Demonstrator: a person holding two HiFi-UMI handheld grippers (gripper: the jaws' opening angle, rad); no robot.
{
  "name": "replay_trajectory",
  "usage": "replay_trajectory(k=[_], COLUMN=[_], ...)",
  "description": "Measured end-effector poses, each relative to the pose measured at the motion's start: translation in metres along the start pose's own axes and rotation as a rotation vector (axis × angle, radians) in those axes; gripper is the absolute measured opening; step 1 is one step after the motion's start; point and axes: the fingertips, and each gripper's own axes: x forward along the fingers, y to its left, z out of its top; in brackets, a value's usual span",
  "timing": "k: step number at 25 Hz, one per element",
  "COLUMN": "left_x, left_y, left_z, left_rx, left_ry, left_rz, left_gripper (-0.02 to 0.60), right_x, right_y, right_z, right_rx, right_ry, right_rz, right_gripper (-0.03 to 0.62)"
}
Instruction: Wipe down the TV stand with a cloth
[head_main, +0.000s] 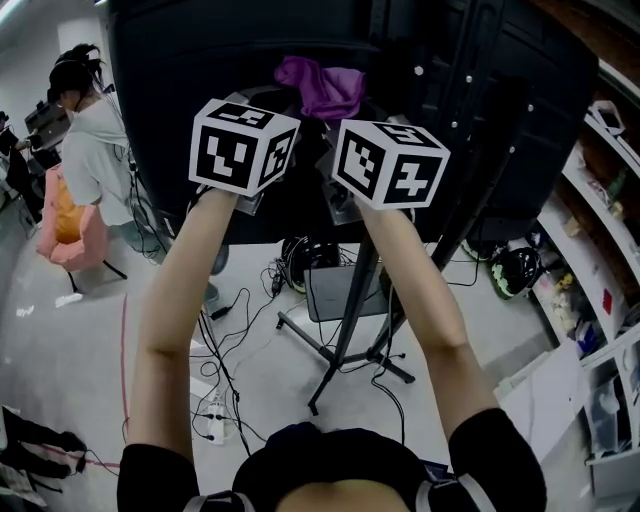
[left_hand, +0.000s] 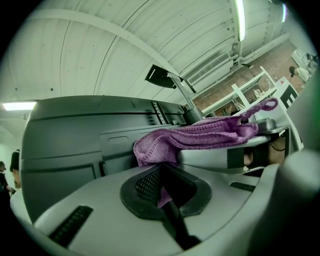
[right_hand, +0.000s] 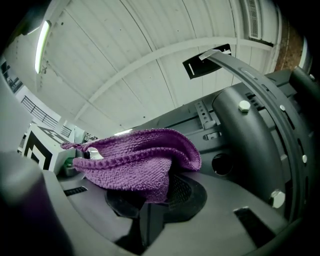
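While both are raised side by side, the left tool (left_hand: 162, 187) and right tool (right_hand: 155, 200) each pinch 1 end of the purple cloth (head_main: 322, 87); it bunches left-to-right between them before the TV back (head_main: 190, 60); the stand post (head_main: 352, 315) lies below, seemingly nearer the right tool.

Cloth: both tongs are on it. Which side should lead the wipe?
Right, probably. The cloth bunches mostly over the right tongs, giving a padded face to wipe with. The left tongs pinch only a corner.
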Motion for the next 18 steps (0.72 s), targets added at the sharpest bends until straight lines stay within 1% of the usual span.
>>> replay_trajectory(k=[2, 10, 18], left_x=[0.006, 0.031, 0.044], left_y=[-0.007, -0.04, -0.058], left_z=[0.003, 0.013, 0.02], left_rx=[0.008, -0.001, -0.035], left_ry=[-0.002, -0.029, -0.048], left_rz=[-0.018, -0.107, -0.166], left_gripper=[0.006, 0.006, 0.006], right_x=[-0.005, -0.03, -0.045], right_y=[-0.008, -0.039, -0.054], right_z=[0.002, 0.009, 0.013], right_rx=[-0.005, -0.046, -0.112], right_ry=[0.0, 0.001, 0.011], right_rz=[-0.021, -0.121, -0.195], right_gripper=[0.064, 0.064, 0.064])
